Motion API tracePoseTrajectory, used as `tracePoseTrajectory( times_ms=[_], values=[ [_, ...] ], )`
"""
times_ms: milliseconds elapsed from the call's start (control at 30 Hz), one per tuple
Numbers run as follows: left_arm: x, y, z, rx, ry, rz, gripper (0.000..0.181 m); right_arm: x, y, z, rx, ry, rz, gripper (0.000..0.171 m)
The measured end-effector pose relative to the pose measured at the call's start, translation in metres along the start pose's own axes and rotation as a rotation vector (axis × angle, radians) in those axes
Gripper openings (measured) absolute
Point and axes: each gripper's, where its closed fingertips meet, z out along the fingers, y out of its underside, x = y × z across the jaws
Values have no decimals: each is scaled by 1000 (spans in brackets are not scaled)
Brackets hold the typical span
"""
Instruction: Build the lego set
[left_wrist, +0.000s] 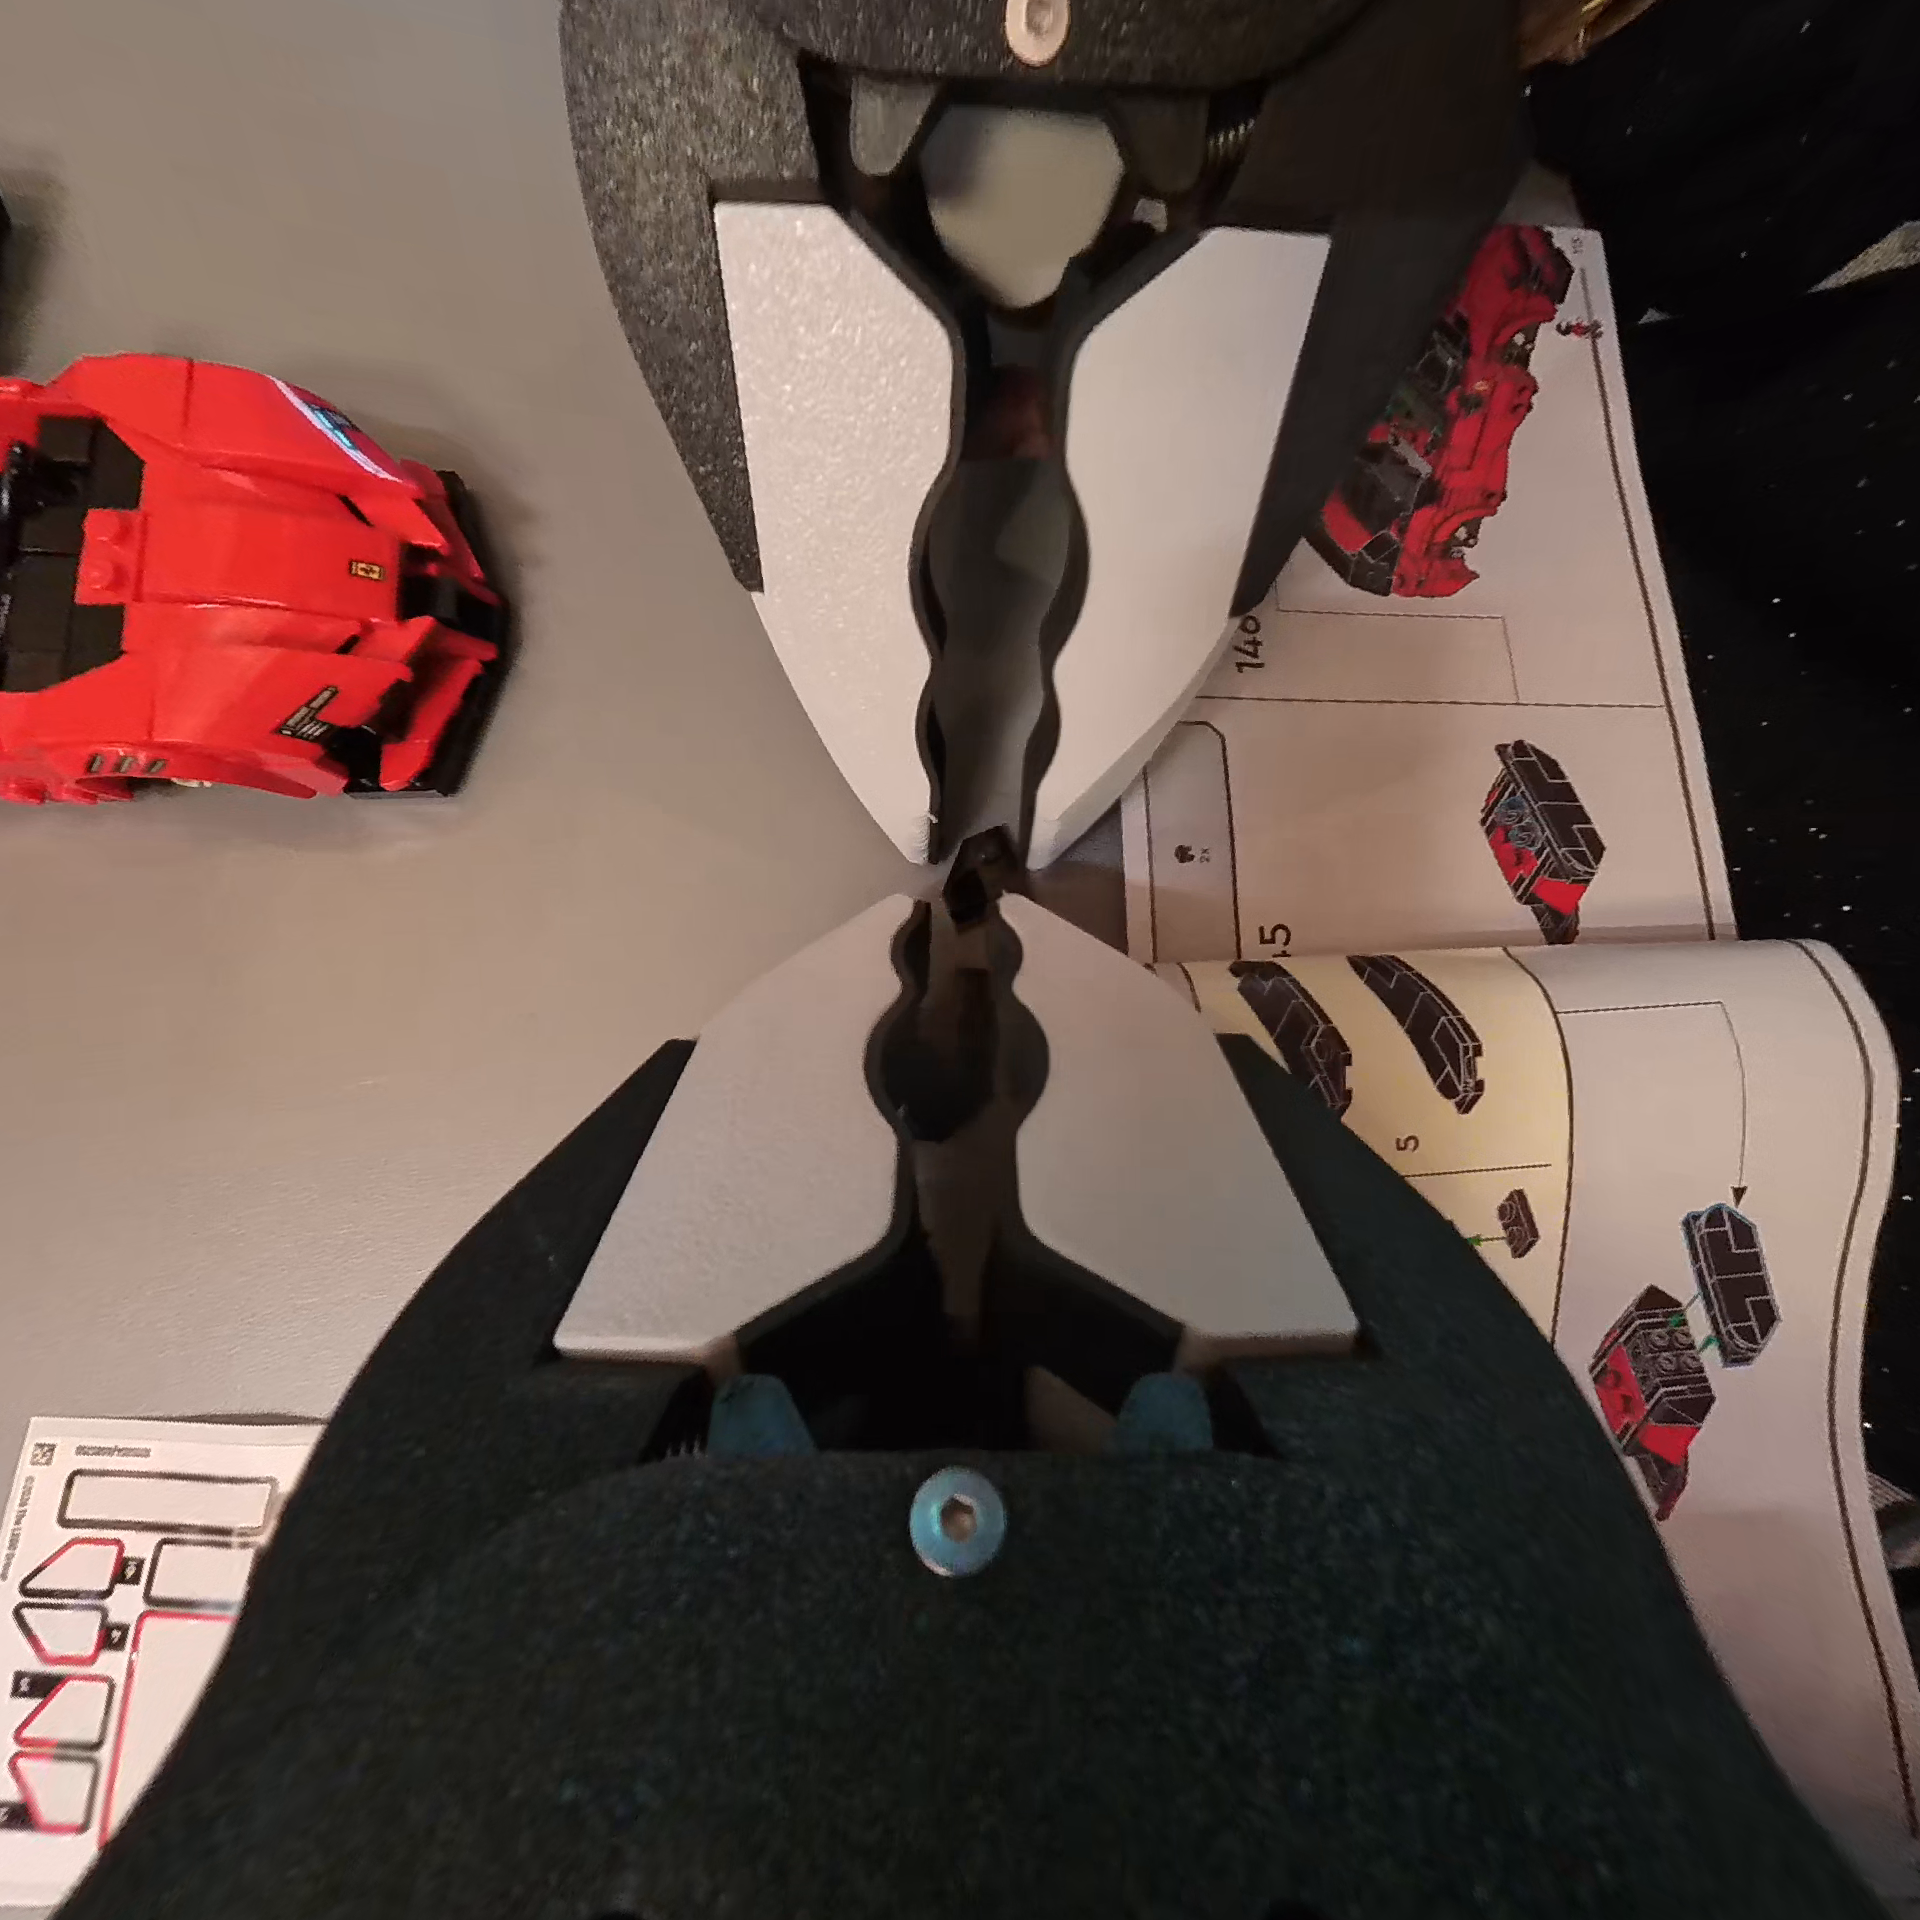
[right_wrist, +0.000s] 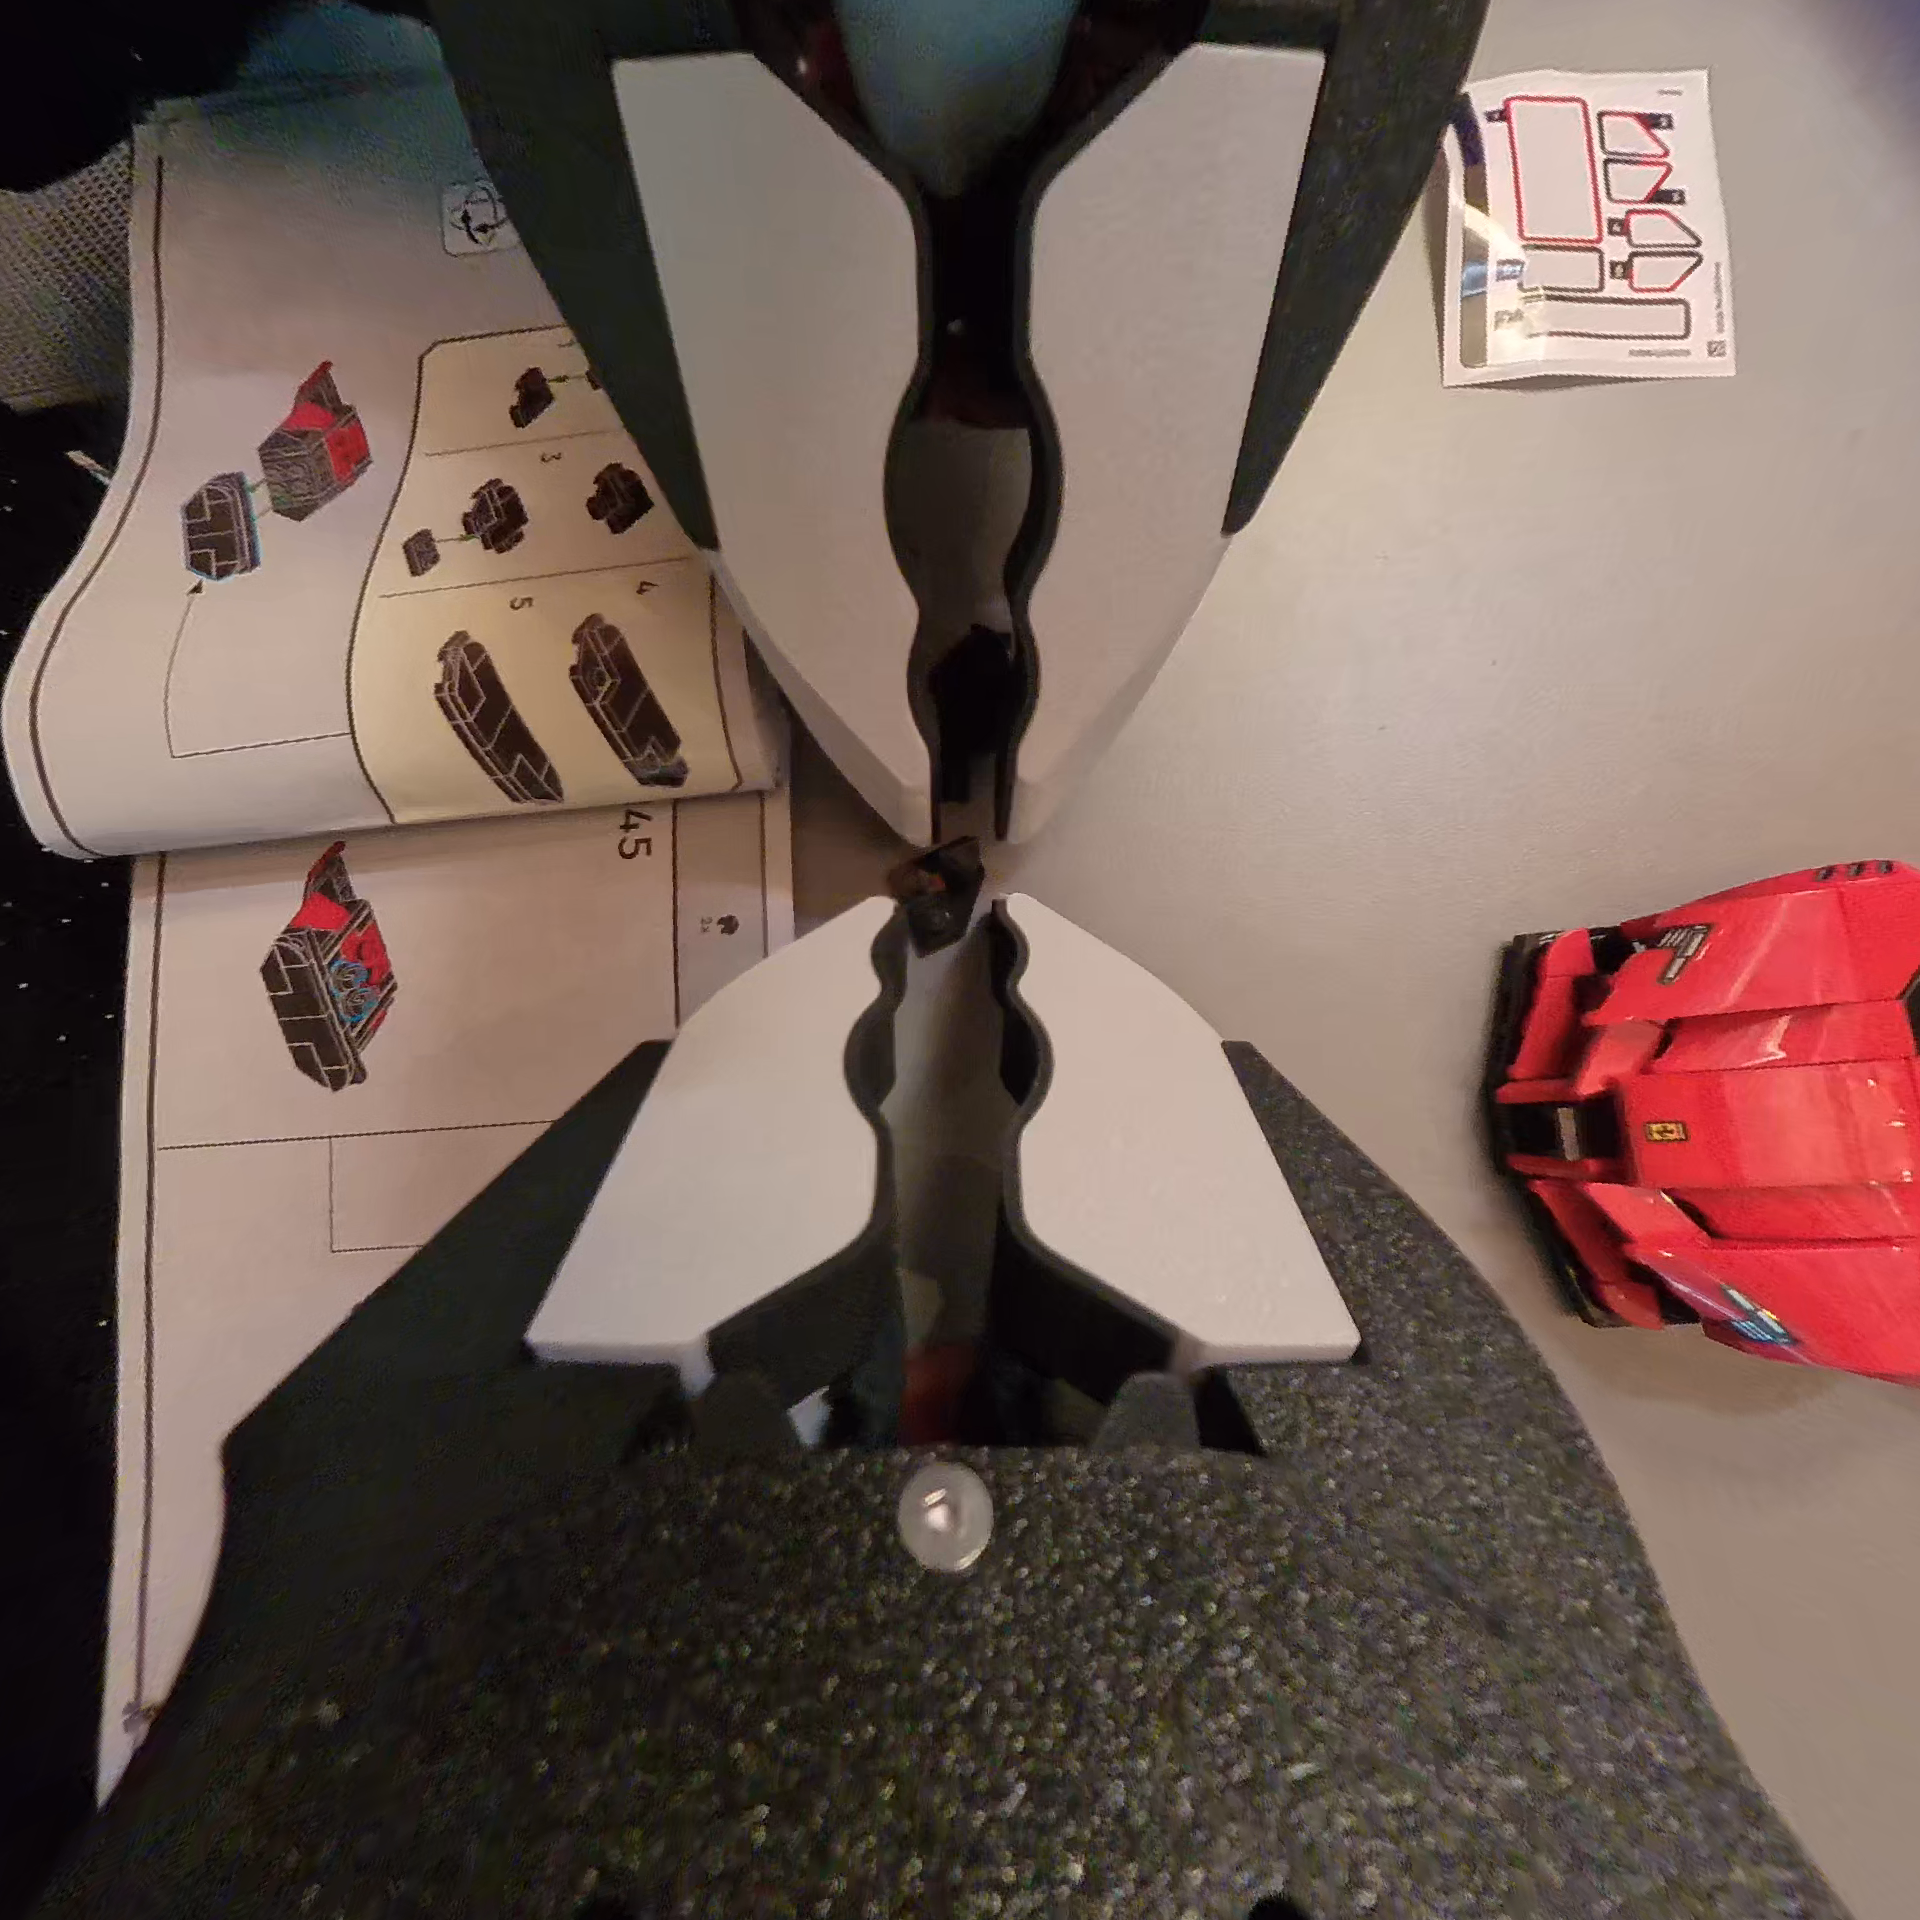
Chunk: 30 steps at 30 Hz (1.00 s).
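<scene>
My left gripper (left_wrist: 961, 914) and right gripper (left_wrist: 982, 831) meet tip to tip above the grey table (left_wrist: 436, 1091). Between the tips is a small black lego assembly (left_wrist: 975, 878). Each gripper is shut on its end of it. Whether it is one piece or two pressed together is hidden by the fingers. In the right wrist view my right gripper (right_wrist: 943, 920) comes from below, the left gripper (right_wrist: 966, 821) from above, with the black assembly (right_wrist: 940, 883) between them. A built red lego car (left_wrist: 239, 592) stands on the table, apart from both grippers; it also shows in the right wrist view (right_wrist: 1714, 1143).
An open instruction booklet (left_wrist: 1455, 831) lies under and beside the grippers, one page curled up; it also shows in the right wrist view (right_wrist: 364, 727). A sticker sheet (left_wrist: 125, 1610) lies on the table, also seen from the right wrist (right_wrist: 1590, 229). A black speckled surface (left_wrist: 1818, 623) lies beyond the booklet. Left and right tips are no more than a few centimetres apart.
</scene>
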Motion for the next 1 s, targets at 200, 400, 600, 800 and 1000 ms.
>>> tracePoseTrajectory(
  times_ms=[200,400,600,800,1000],
  values=[
    [2,0,1,0,-2,8,7,1,-1,1,6,40,2,13],
    [3,2,1,-13,-7,-13,8,1,-1,1,10,85,26,12],
    [-4,6,-3,-24,-46,-14,8,1,-1,1,16,92,39,12],
    [3,8,-4,-46,-51,1,7,4,-9,-15,52,111,66,14],
    [10,5,-3,-51,-41,-16,9,5,1,-15,-21,95,57,13]
  ],
)
